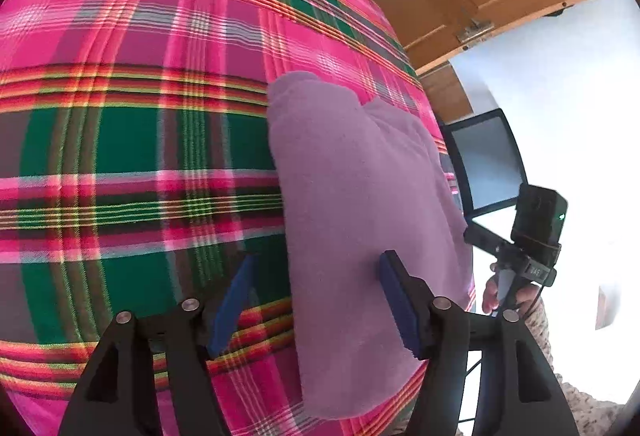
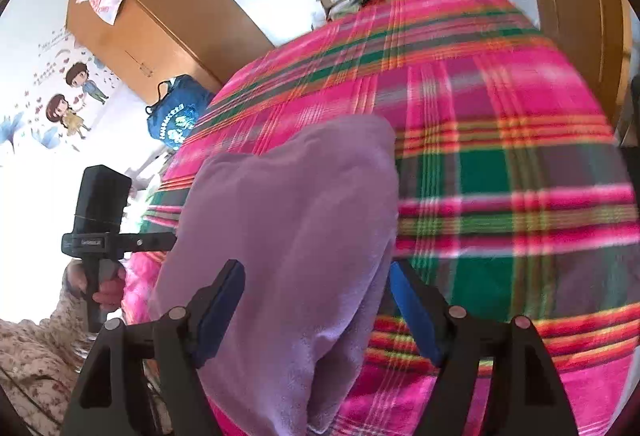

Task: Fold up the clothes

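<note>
Hovering both grippers — left gripper (image 1: 316, 300) and right gripper (image 2: 316, 308) spread apart — I judged the lilac garment (image 1: 360, 203) soft, limp; pinch a folded edge.

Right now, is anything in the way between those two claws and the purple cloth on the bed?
Nothing visible. The purple cloth lies on the plaid bedspread, and both the left gripper and right gripper are open, their fingers straddling the cloth's near edges.
</note>
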Available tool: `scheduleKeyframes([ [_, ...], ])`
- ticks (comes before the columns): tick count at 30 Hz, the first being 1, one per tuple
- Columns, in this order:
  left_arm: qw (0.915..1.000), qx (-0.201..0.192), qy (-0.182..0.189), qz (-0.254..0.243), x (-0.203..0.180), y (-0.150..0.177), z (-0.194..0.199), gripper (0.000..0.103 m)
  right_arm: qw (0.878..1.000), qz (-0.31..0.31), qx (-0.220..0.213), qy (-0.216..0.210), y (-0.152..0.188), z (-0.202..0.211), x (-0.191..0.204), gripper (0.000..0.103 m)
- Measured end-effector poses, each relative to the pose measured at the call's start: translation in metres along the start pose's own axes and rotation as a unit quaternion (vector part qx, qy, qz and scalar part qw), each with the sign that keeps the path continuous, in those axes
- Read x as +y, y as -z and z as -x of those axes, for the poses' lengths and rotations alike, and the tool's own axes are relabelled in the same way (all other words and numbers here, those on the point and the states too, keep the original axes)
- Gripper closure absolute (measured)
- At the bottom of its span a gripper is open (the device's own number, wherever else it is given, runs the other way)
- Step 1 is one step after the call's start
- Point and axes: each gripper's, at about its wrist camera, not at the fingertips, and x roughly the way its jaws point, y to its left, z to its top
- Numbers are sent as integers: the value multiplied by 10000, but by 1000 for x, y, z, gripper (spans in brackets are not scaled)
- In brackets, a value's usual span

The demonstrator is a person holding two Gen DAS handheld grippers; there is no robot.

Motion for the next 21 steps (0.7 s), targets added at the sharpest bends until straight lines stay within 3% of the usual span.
scheduleKeyframes([
  [12, 9992, -89, -166, -358, -16, -7, -16, 31, 9993, 167, 323, -60, -3, -20, 5, 19],
  [16, 9994, -102, 14, -345, -14, -9, -19, 28, 9991, 195, 325, -170, -4, -26, 8, 8],
  [21, 9991, -111, 272, -313, -11, -12, -23, 25, 9987, 291, 360, -227, -4, -29, 10, 3],
])
